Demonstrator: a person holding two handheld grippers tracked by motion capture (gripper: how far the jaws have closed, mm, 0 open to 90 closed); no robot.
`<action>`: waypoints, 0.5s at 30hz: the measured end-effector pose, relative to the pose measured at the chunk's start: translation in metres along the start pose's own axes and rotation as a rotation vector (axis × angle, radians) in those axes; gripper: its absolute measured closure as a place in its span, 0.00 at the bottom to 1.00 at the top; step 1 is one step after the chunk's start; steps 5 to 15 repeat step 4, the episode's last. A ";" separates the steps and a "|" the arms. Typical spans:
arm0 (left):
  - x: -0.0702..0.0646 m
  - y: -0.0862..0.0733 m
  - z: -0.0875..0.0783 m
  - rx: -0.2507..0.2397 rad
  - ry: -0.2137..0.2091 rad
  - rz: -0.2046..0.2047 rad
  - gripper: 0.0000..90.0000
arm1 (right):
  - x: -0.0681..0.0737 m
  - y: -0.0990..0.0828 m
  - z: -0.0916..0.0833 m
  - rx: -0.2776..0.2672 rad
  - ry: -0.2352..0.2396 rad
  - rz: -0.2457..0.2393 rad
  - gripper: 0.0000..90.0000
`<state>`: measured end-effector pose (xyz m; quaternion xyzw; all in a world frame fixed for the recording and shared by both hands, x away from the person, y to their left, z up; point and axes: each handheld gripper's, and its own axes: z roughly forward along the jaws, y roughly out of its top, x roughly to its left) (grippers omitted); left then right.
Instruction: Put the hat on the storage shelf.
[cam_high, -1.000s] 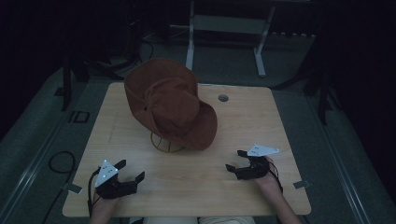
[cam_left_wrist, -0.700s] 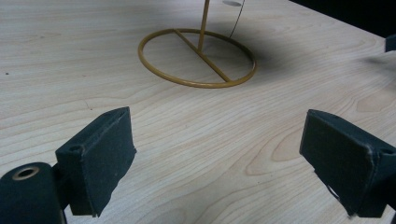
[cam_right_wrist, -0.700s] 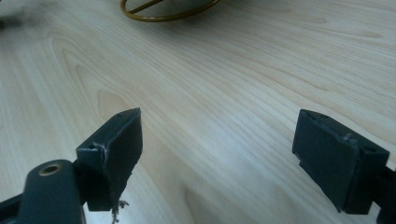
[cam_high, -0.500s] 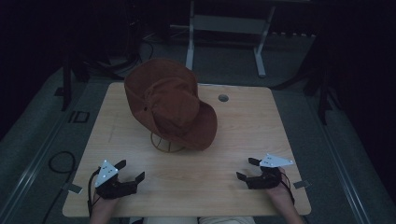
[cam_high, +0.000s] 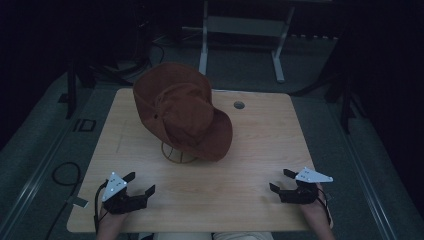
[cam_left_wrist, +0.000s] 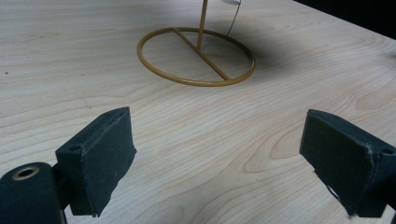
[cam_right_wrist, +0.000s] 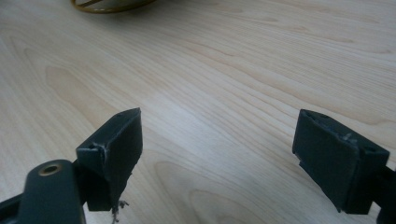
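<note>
Dim room, dark floor; a light wooden table (cam_high: 260, 150) with rounded corners stands in the middle, a small round grommet (cam_high: 239, 105) near its far edge.

Item one: brown wide-brimmed hat (cam_high: 182, 110), set on a wire stand (cam_high: 177, 154) a little left of the table's centre. The hat sits tilted, its long axis running from far left to near right; the crown lies toward the far left and the brim droops toward the near right, overhanging the stand. The hat's opening faces down over the stand; what is inside cannot be seen.

Item two: stand base, a yellow metal ring (cam_left_wrist: 196, 56) with a cross bar and an upright rod, flat on the wood.

Item three: left gripper (cam_high: 136, 189), at the near left corner, jaws spread wide and holding nothing, aimed toward the stand.

Item four: right gripper (cam_high: 283, 181), at the near right edge, well apart from the hat, jaws likewise spread wide with bare wood between them.
</note>
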<state>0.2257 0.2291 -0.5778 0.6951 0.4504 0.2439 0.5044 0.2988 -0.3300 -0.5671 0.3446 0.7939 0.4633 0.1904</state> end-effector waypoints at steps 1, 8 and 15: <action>0.000 0.000 0.000 0.002 0.001 0.001 0.11 | -0.001 0.000 0.000 0.003 -0.003 0.004 0.18; 0.000 0.000 0.000 0.002 0.001 0.001 0.11 | 0.000 0.000 0.000 0.005 0.000 0.000 0.17; 0.000 0.000 0.000 0.002 0.001 0.001 0.11 | 0.000 0.000 0.000 0.005 0.000 0.000 0.17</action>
